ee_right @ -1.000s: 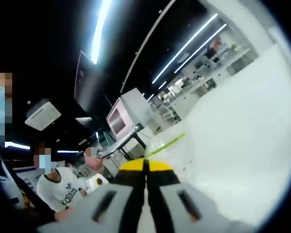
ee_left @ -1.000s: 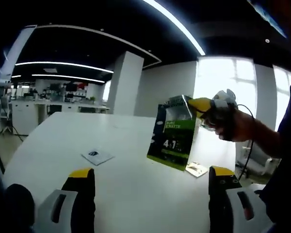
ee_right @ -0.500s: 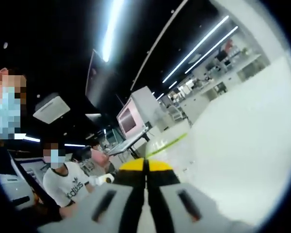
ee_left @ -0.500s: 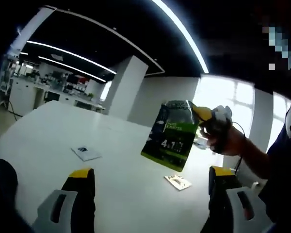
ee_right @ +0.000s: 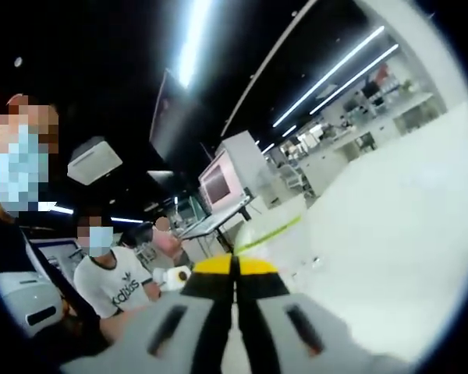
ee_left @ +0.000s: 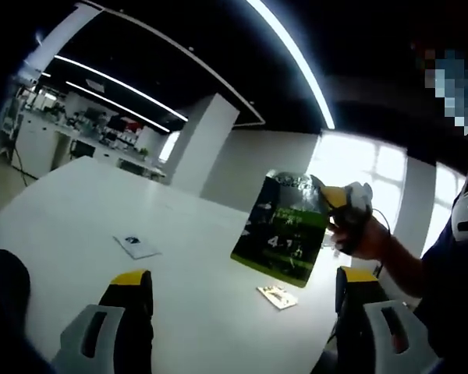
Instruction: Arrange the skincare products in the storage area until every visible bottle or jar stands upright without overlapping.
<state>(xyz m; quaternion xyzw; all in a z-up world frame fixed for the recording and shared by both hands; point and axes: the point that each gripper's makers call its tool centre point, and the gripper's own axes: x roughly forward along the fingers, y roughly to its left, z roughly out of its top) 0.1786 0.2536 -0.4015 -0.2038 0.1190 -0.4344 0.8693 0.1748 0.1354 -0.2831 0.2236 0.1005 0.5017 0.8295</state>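
Skincare pack, a dark green-and-black box or pouch (we couldn't tell which), hung in the air above the white bench, tilted, top leaning right toward the right gripper that held it. Its long axis ran from upper right to lower left in the left gripper view, printed face turned toward that camera; the text was too blurred to read beyond large white digits. We saw the right gripper's yellow tips pinched on the pack's upper right corner, a hand behind them. In the right gripper view the jaws were pressed together at their yellow tips, with a thin greenish edge running away ahead of them; we judged that edge to be the pack seen end-on.

From the left gripper the pack lay ahead and up, slightly right of centre, well apart from both jaws. Those jaws stood wide with nothing between them. We judged the right one to be the working gripper, since it already had the pack; the left was free to steady it.

Two flat cards lay on the bench: one to the left, one just below the pack. No bottles, jars or storage area were visible, so we judged the arranging not yet done.
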